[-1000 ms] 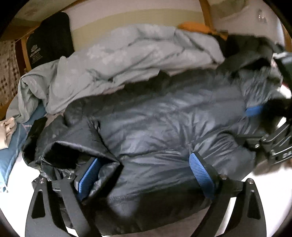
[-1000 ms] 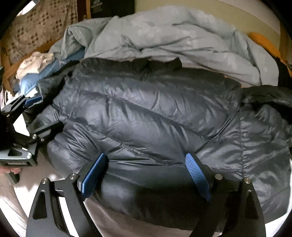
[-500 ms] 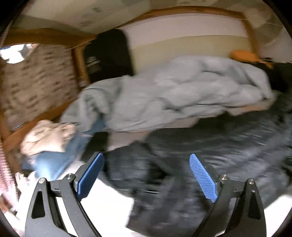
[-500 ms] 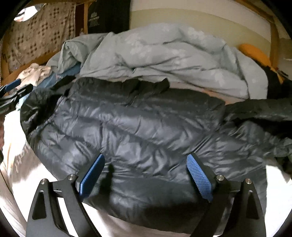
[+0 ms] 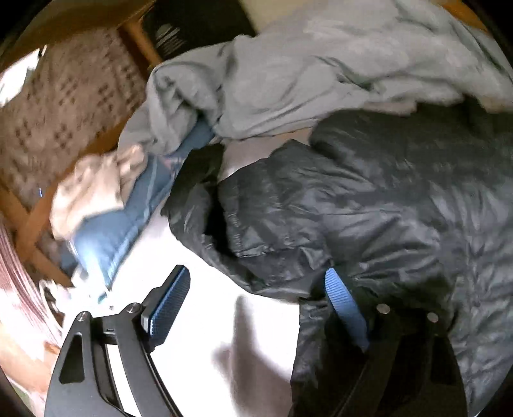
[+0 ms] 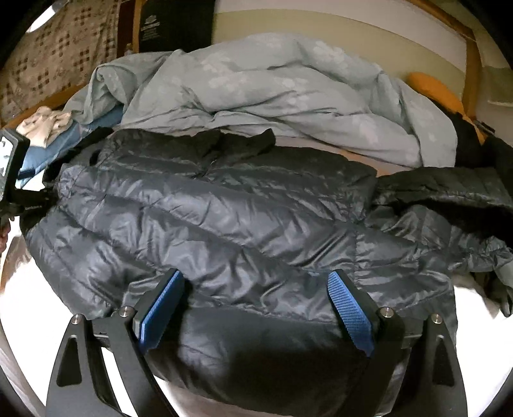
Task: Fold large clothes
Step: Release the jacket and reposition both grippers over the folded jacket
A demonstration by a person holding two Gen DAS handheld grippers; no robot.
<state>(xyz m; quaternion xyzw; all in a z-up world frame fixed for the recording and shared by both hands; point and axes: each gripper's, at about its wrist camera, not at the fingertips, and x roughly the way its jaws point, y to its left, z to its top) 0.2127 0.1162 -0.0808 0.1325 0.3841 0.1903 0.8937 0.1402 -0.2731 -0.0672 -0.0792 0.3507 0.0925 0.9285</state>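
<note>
Swinging back since 0.5 s ago, the left gripper (image 5: 256,301) hangs released at the left edge of the dark puffer jacket (image 6: 224,208), which lies spread just before the pale blue duvet (image 6: 272,93); the right gripper (image 6: 256,301) hangs released over its hem

A home bedroom. A bed with a white sheet (image 5: 192,272) carries a crumpled pale grey-blue duvet (image 6: 272,86) heaped along its far side, with a wooden bed frame (image 6: 469,57) and a cream padded headboard (image 6: 320,29) behind it. Loose laundry lies about: a dark puffer jacket (image 6: 224,208) spread on the sheet, a beige garment (image 5: 96,189) on blue cloth (image 5: 121,231), and an orange cushion (image 6: 433,86) at the far corner. A checked curtain (image 6: 48,48) hangs at the side
</note>
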